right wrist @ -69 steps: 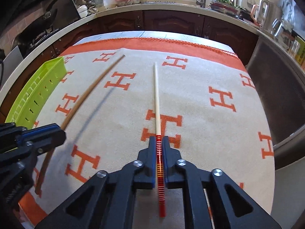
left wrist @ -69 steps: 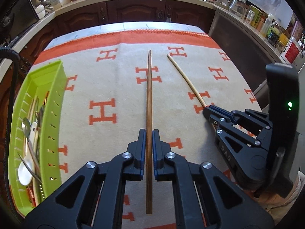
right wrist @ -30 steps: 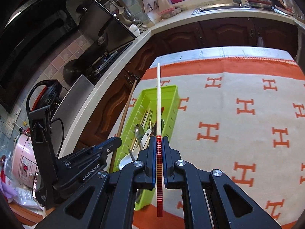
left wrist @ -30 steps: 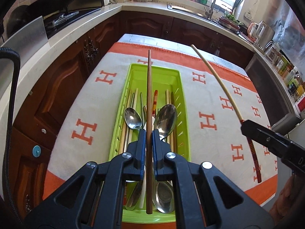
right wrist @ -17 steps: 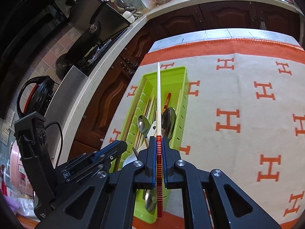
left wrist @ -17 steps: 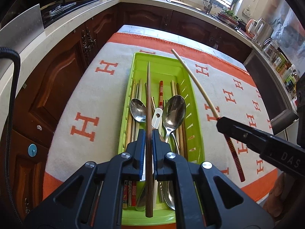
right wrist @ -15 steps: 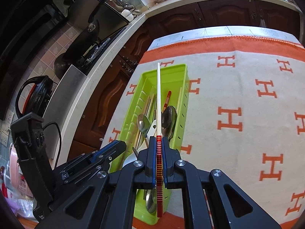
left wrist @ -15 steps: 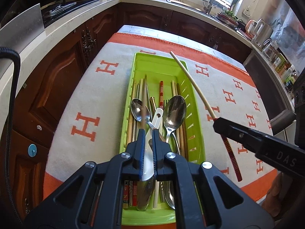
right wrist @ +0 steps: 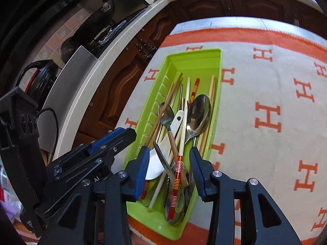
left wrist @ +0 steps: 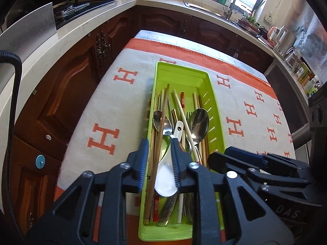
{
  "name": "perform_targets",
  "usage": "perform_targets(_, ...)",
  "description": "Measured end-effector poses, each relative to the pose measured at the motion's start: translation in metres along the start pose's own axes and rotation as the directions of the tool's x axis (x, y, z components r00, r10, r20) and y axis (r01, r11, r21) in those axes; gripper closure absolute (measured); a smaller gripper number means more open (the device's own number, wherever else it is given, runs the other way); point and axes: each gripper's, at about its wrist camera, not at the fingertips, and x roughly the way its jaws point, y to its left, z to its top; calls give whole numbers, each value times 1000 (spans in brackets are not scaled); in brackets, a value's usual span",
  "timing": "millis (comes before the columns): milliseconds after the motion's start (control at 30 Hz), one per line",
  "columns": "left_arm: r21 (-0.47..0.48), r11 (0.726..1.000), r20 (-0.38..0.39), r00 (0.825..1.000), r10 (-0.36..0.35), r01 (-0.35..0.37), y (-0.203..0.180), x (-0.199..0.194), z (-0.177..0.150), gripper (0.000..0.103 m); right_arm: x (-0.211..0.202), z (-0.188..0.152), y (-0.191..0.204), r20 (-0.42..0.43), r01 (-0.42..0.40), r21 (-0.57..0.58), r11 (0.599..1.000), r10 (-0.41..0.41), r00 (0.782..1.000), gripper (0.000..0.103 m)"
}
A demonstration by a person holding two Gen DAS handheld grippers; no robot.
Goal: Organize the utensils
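Left wrist: green tray [left wrist: 214,100] holds spoons [left wrist: 197,122] and chopsticks [left wrist: 161,130]; both tongs [left wrist: 159,164] [right wrist: 169,171] just released, gripping nothing.

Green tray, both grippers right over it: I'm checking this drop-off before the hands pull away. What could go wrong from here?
1. The dark wooden chopstick lies aslant over the pile between the left gripper fingers; pulling away carelessly could snag it.
2. The red-banded chopstick rests loosely on the spoons between the open right gripper jaws and may roll.
3. The green tray is crowded.
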Motion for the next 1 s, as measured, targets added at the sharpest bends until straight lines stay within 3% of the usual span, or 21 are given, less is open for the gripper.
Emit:
perform_targets(600, 22, 1000, -18, 1000, -22, 22, -17, 1, -2, 44, -28, -14, -19, 128, 153, -69, 986, -143, 981, 62)
perform_targets(867, 42, 998, -61, 997, -42, 44, -36, 11, -13, 43, -40, -27, -42, 163, 220, -60, 974, -208, 965, 62)
perform_targets(1000, 67, 997, -66, 997, -28, 32, -51, 15, -20, 43, -52, -36, -50, 188, 248, -68, 966, -232, 954, 52)
